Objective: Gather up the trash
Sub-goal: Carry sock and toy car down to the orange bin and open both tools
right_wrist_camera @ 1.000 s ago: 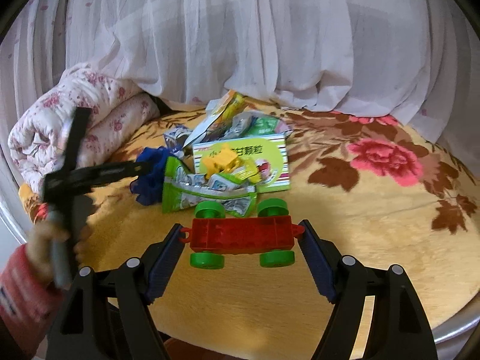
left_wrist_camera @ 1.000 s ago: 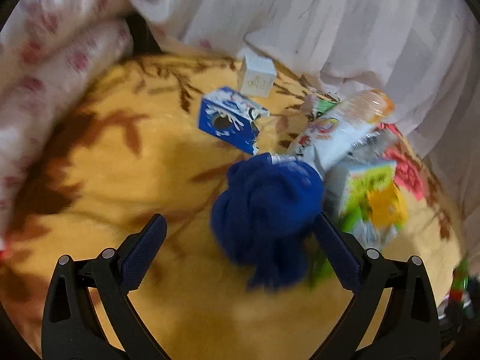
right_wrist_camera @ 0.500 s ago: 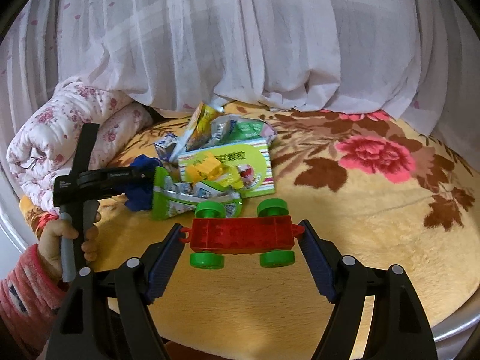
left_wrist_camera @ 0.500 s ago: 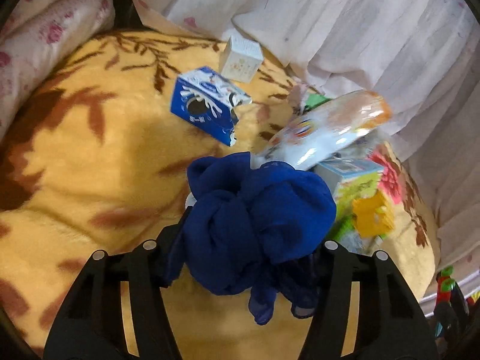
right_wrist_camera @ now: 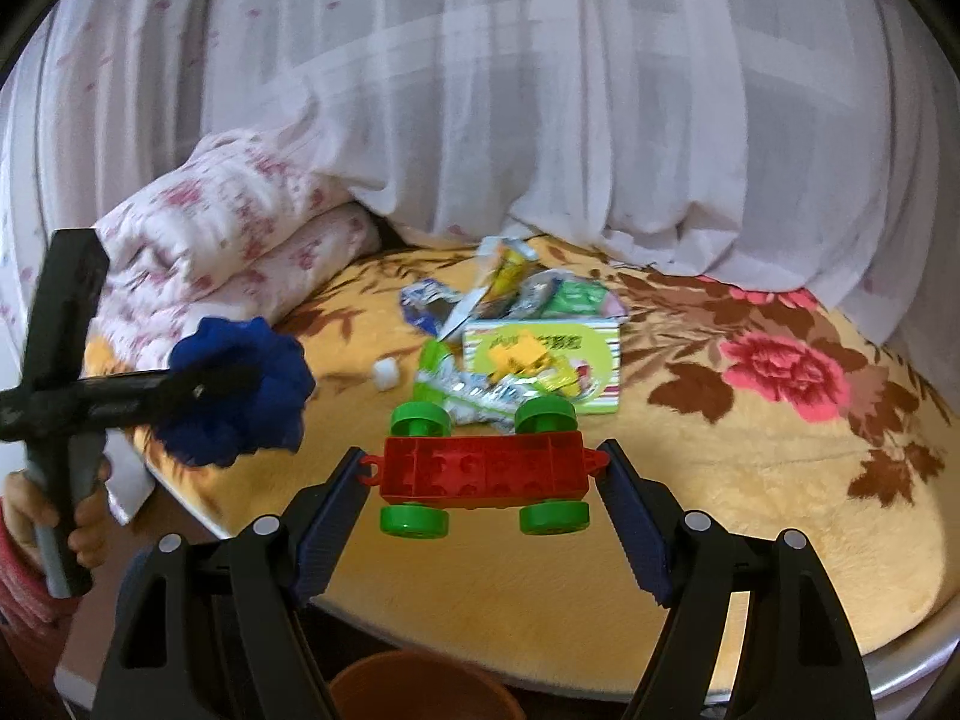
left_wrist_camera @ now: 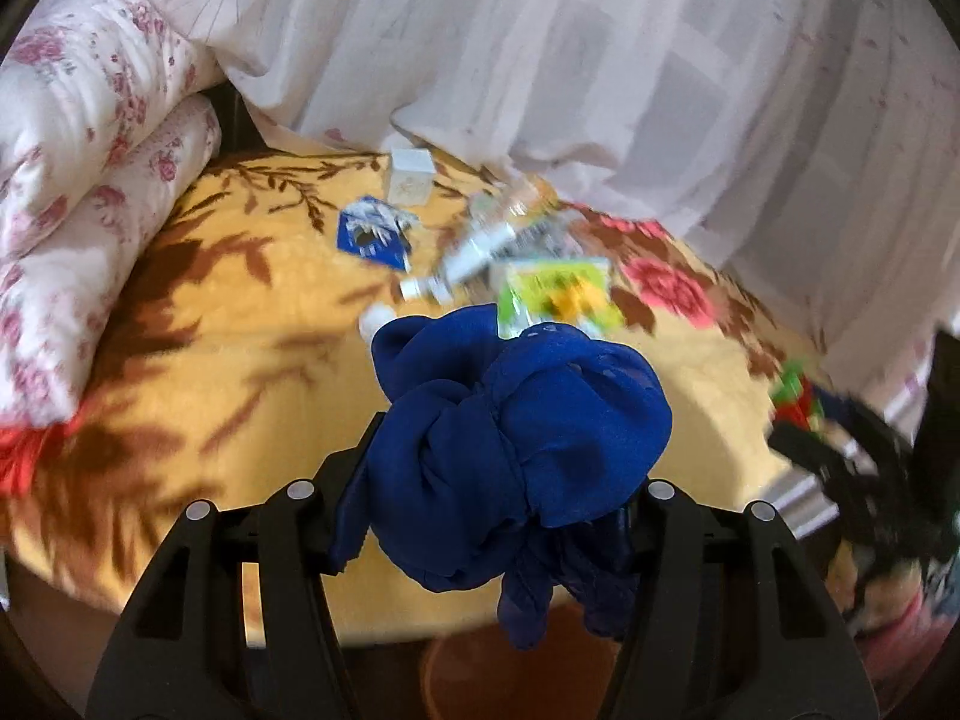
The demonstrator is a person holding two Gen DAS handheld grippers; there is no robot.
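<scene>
My left gripper [left_wrist_camera: 486, 480] is shut on a crumpled dark blue cloth [left_wrist_camera: 516, 438], held above the near edge of the yellow flowered blanket [left_wrist_camera: 240, 360]. From the right wrist view the cloth [right_wrist_camera: 240, 384] hangs at the left. My right gripper [right_wrist_camera: 483, 480] is shut on a red toy car base with green wheels [right_wrist_camera: 483, 471], held over the blanket [right_wrist_camera: 720, 510]. A pile of wrappers and a green box [right_wrist_camera: 540, 360] lies behind it, with a blue carton [left_wrist_camera: 372, 234] and a white box [left_wrist_camera: 411, 177].
An orange-brown bin rim [right_wrist_camera: 420, 690] shows below the bed edge; it also shows in the left wrist view [left_wrist_camera: 510, 660]. A rolled pink-flowered quilt [right_wrist_camera: 228, 234] lies at the left. White curtains [right_wrist_camera: 540, 90] hang behind. A small white lump [right_wrist_camera: 385, 373] lies on the blanket.
My left gripper closed on the blue cloth, lifted it and pulled it back toward the bed's near edge. My right gripper kept the toy car and drew back slightly.
</scene>
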